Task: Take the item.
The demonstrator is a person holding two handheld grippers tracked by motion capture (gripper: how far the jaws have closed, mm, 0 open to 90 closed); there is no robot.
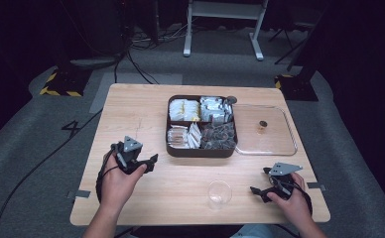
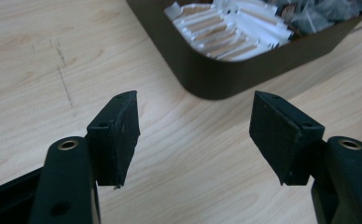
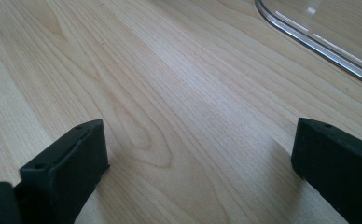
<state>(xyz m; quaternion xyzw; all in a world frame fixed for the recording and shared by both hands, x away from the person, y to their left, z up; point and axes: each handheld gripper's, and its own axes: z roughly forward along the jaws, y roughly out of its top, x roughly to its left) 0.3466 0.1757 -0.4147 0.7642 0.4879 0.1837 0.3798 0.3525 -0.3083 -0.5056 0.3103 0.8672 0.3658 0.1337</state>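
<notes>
Pale wooden table [image 1: 146,99], rectangular, smooth, with a fine straight grain and faint pencil marks near the left side. At centre, slightly toward 12 o'clock, dark brown box [image 1: 200,150] with rounded corners and four compartments: white paper sachets [image 2: 226,32] in long flat stacks in three of them, darker crinkled packets [image 1: 219,135] in the one at 5 o'clock. Touching the box at 3 o'clock, clear plastic lid [image 1: 292,144], flat, glossy, with a rounded raised rim and a small dark knob [image 1: 263,124] in its middle. At 6 o'clock of the box, well apart and near the table edge, small round transparent cup [image 1: 219,193], upright.

At 8 o'clock of the box, left gripper [image 1: 148,163], matte black plastic with a grey three-cornered plate, held above the wood; jaws partly open, holding nothing, pointing to the near corner of the box. At 3 o'clock of the cup, right gripper [image 1: 260,182], same make, low over the table; jaws wide apart, empty, bare wood between the blocky pads [image 3: 67,163].
</notes>
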